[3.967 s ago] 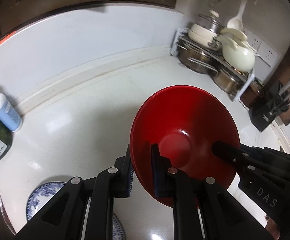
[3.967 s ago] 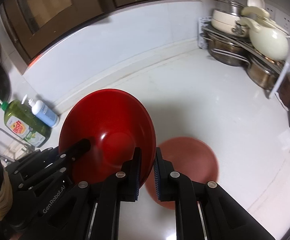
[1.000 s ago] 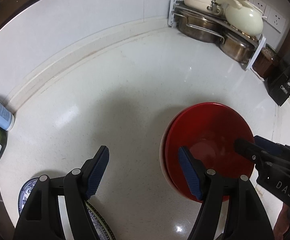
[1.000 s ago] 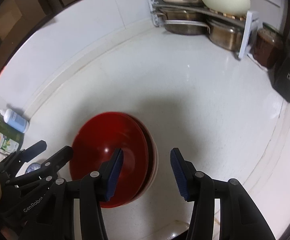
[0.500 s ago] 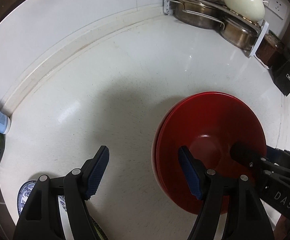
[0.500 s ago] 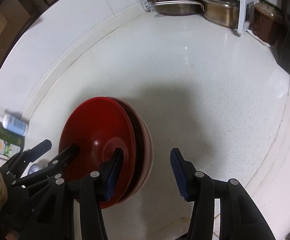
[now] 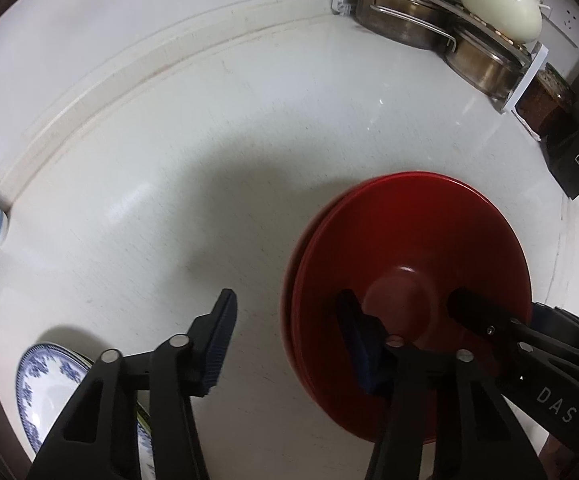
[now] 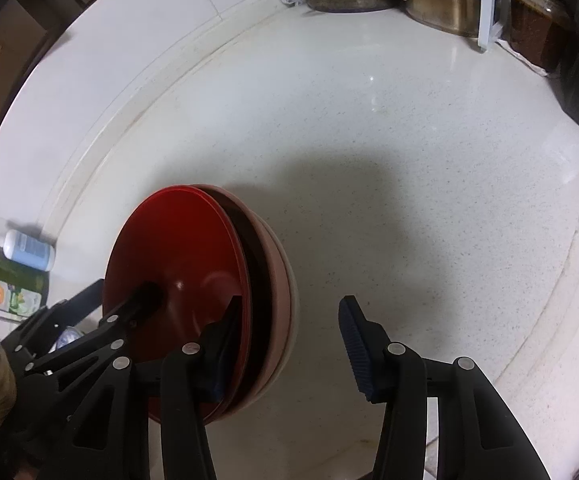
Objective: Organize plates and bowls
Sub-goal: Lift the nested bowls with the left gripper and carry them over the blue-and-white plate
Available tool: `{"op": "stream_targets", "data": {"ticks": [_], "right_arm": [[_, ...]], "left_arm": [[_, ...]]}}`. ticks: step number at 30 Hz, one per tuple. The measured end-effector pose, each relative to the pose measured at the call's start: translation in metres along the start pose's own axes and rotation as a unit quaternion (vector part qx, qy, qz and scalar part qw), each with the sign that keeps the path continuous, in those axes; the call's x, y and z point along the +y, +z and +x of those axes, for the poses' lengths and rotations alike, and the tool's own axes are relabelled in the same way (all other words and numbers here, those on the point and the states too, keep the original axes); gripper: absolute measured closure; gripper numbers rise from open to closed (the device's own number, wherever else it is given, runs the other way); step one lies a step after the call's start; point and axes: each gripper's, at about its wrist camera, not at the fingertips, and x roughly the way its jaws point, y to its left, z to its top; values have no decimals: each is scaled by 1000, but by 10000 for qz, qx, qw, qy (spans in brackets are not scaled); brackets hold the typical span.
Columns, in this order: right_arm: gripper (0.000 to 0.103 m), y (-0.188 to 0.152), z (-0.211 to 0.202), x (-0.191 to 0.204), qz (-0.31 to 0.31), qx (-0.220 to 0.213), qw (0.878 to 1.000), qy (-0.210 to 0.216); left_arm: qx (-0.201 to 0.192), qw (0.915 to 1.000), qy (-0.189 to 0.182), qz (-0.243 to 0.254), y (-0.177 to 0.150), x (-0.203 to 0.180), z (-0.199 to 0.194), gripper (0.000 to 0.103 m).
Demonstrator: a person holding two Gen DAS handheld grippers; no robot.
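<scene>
A glossy red bowl (image 7: 409,248) sits nested on top of a paler pink bowl (image 8: 277,280), the stack resting on the white speckled stone countertop (image 7: 209,140), right of centre in the left wrist view and low on the left in the right wrist view.

The left gripper (image 7: 285,332) stands with its jaws apart. One blue-padded finger is inside the red bowl, over its inner wall; the other is outside, above bare counter. The bowl's near rim lies between them, and neither pad presses on it. These jaws have just been closing.

The right gripper (image 8: 293,332) is likewise apart. Its left finger is at the inner side of the red bowl; its right finger is clear of both bowls, above the counter. Whether the inner pad touches the bowl cannot be told. It clamps nothing.

A blue-and-white patterned plate (image 7: 45,384) lies at the lower left edge of the counter, well apart from the bowls.

At the far right corner a white wire rack (image 7: 521,76) holds steel pots (image 7: 397,20) and a cream lidded pot (image 7: 501,8). A pale blue pump bottle (image 8: 29,250) stands by the backsplash.
</scene>
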Motion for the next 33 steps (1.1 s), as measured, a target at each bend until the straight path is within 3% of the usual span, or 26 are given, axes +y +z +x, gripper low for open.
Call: {"op": "stream_targets", "data": {"ticks": [6, 9, 21, 33], "right_arm": [[68, 2, 1, 0, -124, 104, 9998, 154], [75, 2, 1, 2, -218, 163, 9994, 221], [77, 5, 2, 6, -450, 294, 9985, 142], [78, 5, -23, 21, -845, 119, 9962, 183]], "left_arm": [[84, 9993, -295, -200, -1, -2, 1, 73], [105, 9986, -388, -337, -1, 1, 2, 75], [99, 9975, -280, -645, -7, 2, -4, 76], [-320, 9938, -274, -1031, -21, 23, -43, 76]]}}
